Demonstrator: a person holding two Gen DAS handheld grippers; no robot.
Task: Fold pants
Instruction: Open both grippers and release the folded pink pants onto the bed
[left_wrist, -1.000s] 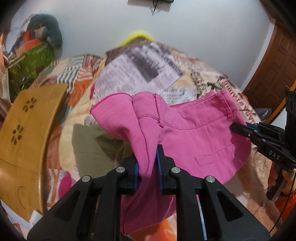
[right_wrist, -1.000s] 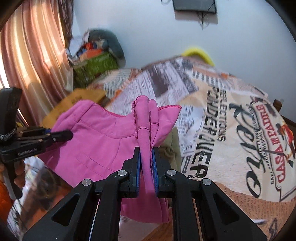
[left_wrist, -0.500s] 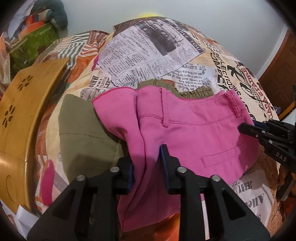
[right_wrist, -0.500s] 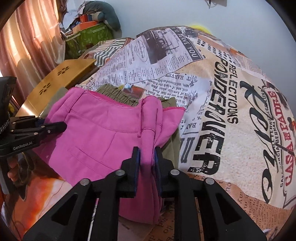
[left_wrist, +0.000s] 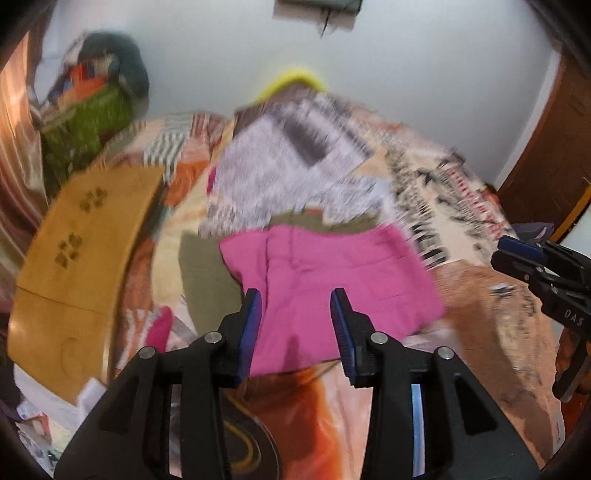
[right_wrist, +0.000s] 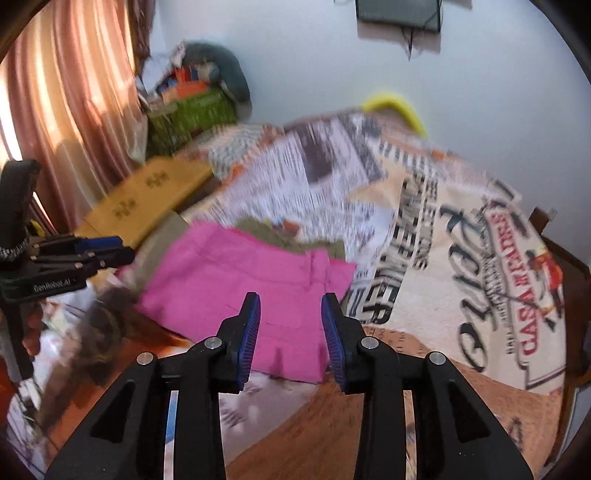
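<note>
Left gripper (left_wrist: 295, 299): fingers apart, nothing between the blue pads (left_wrist: 253, 325). Housing reads "GenRobot.AI" as seen in the right wrist view (right_wrist: 51, 286).

Right gripper (right_wrist: 290, 304): fingers apart, nothing held. Its side reads "DAS" upside down in the left wrist view (left_wrist: 574, 317).

Pants (left_wrist: 332, 291): pink, folded into a flat stack, lying on the bed just beyond both pairs of fingertips, touching neither. A back pocket seam shows on the top layer. In the right wrist view the stack (right_wrist: 240, 284) sits ahead and a little left of the fingers.

Olive garment (left_wrist: 207, 277): lies under the pink stack, sticking out to the left of the left fingers and beyond the far edge.

Bedsheet (right_wrist: 461, 258): newspaper-style print, blurred; legible to the right of the right fingers, "CASA" in red on a label. Other lettering too smeared to read.

Wooden board (left_wrist: 85, 251): far left of the left fingers, with cut-out flower shapes.

Green bag (right_wrist: 192, 114): beyond the board, by the wall, items heaped on top.

Curtain (right_wrist: 62, 110): pink-brown, far left of the right fingers.
</note>
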